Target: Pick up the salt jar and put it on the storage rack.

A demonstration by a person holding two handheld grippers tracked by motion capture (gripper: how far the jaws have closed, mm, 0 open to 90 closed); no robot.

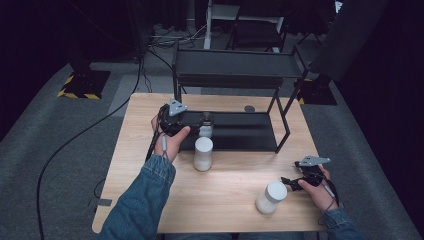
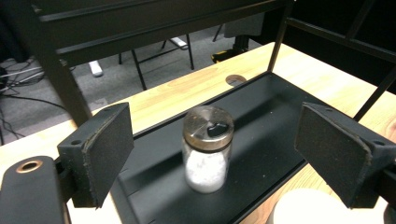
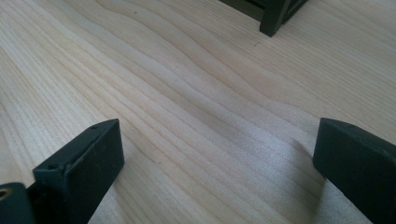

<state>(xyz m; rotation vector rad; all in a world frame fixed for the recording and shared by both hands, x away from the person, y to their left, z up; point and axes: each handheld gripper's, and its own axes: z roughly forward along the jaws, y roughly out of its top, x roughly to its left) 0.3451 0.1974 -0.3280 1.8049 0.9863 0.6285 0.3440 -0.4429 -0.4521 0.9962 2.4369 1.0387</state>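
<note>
A small glass jar (image 2: 207, 149) with a metal lid and white powder stands on the black lower shelf (image 2: 266, 116) of a rack; from above the jar (image 1: 205, 127) sits at the shelf's left part. My left gripper (image 2: 217, 154) is open, its jaws wide on either side of the jar and not touching it; the left gripper (image 1: 200, 125) shows in the high view too. Two white cylinders stand on the table, one (image 1: 203, 153) in front of the shelf, one (image 1: 270, 197) near the front right. My right gripper (image 3: 217, 158) is open over bare wood, just right of that second cylinder (image 1: 290, 182).
The black two-tier rack (image 1: 235, 75) takes up the back of the wooden table (image 1: 230, 185). A round dark cable hole (image 1: 249, 108) lies behind the lower shelf. A rack leg (image 3: 275, 18) stands ahead of the right gripper. Cables run over the grey floor at left.
</note>
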